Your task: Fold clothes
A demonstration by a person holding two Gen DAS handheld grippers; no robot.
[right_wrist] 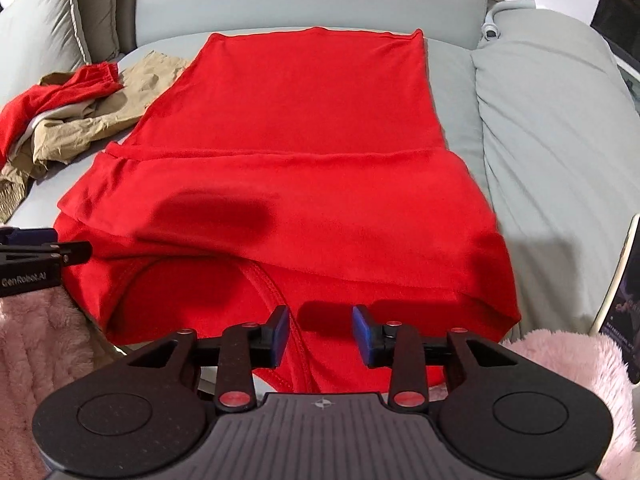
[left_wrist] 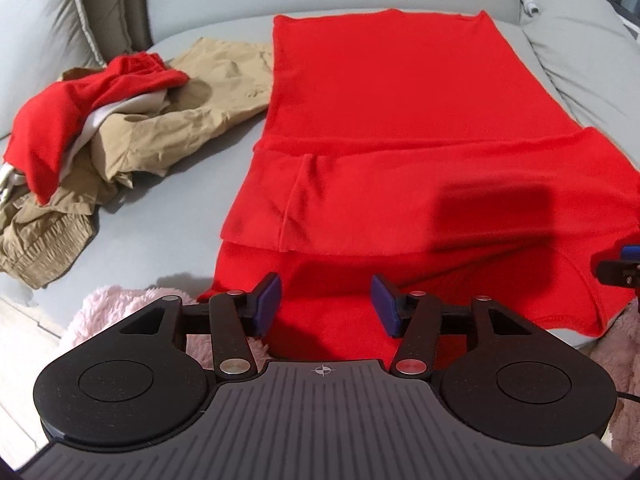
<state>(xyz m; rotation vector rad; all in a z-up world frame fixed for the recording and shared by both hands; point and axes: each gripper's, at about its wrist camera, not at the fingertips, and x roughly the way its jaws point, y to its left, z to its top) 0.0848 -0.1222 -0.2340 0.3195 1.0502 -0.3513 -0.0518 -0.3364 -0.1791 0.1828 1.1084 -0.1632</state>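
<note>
A red shirt [left_wrist: 392, 120] [right_wrist: 296, 136] lies flat on a grey sofa seat, its sides folded in so it forms a long strip running away from me; the collar end is nearest. My left gripper [left_wrist: 326, 306] hovers open over the shirt's near left corner, nothing between its blue pads. My right gripper [right_wrist: 320, 334] is open over the near edge by the collar seam, also holding nothing. Each gripper's tip shows at the edge of the other's view.
A heap of clothes sits at the left of the seat: a khaki garment [left_wrist: 172, 120] [right_wrist: 100, 108] under a crumpled red one [left_wrist: 80, 100] [right_wrist: 48, 96]. Pink fluffy fabric [left_wrist: 120, 304] [right_wrist: 36, 340] lies along the near edge. A grey cushion [right_wrist: 560, 140] rises on the right.
</note>
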